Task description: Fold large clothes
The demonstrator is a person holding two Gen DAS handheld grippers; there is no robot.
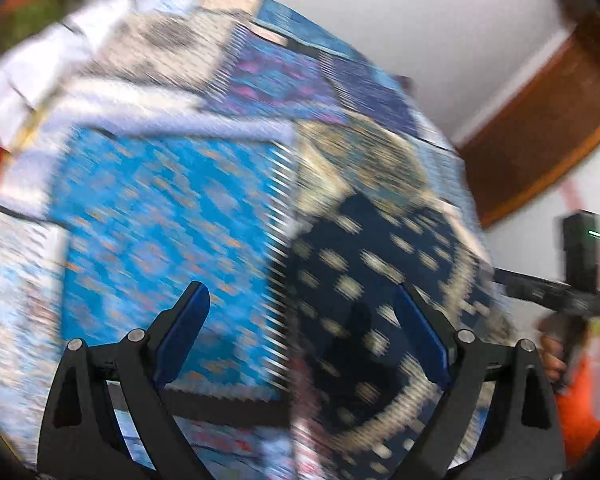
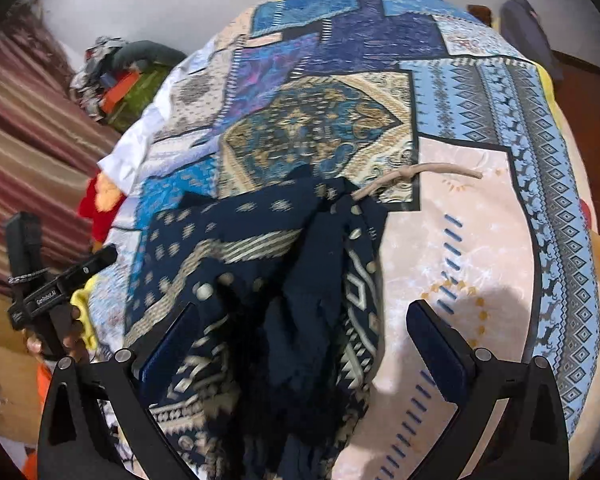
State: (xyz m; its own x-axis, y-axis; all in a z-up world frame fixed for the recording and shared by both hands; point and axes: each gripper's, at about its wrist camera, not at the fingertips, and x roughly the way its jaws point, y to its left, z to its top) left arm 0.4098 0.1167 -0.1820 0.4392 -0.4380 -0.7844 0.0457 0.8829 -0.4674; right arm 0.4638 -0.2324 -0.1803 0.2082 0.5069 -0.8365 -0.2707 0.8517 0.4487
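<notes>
A dark navy garment [image 2: 268, 264] with cream patterns lies bunched on the patchwork bedspread [image 2: 480, 216], a beige drawstring [image 2: 416, 174] trailing from its far end. My right gripper [image 2: 304, 320] is open above the garment's near end, holding nothing. The garment also shows in the blurred left wrist view [image 1: 372, 280]. My left gripper [image 1: 300, 304] is open over its left edge, empty. Each gripper appears in the other's view: the right one at the right edge [image 1: 572, 292], the left one at the left edge [image 2: 48, 292].
A pile of other clothes [image 2: 120, 76] sits at the bed's far left next to a striped curtain [image 2: 28, 152]. A white cloth [image 2: 136, 148] lies at the bed's left edge. Wooden furniture [image 1: 540, 128] stands beyond the bed on the right.
</notes>
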